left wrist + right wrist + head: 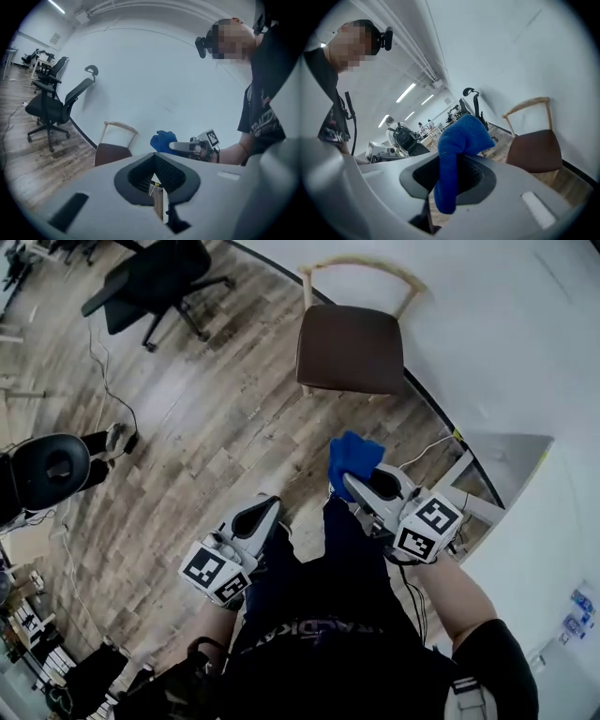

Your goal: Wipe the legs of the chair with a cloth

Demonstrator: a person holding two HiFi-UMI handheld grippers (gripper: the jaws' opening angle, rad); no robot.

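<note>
Head view: wooden chair (349,348), brown seat, far against the white wall (506,324). Its legs are mostly hidden beneath the seat. Bare plank floor (216,437) lies open between it and the person. The right gripper (354,482) is clenched on a blue cloth (354,456), well short of the chair. Left gripper (266,512) beside it, nearer left. Black office chair (155,282) far left.

Left gripper view: left gripper jaws pressed together, seemingly on nothing. Chair and cloth are visible beyond, and the gripper body cuts off the chair's lower frame.

Right gripper view: cloth pinched between the jaws, drooping both ways. Chair at right, legs cut off.
</note>
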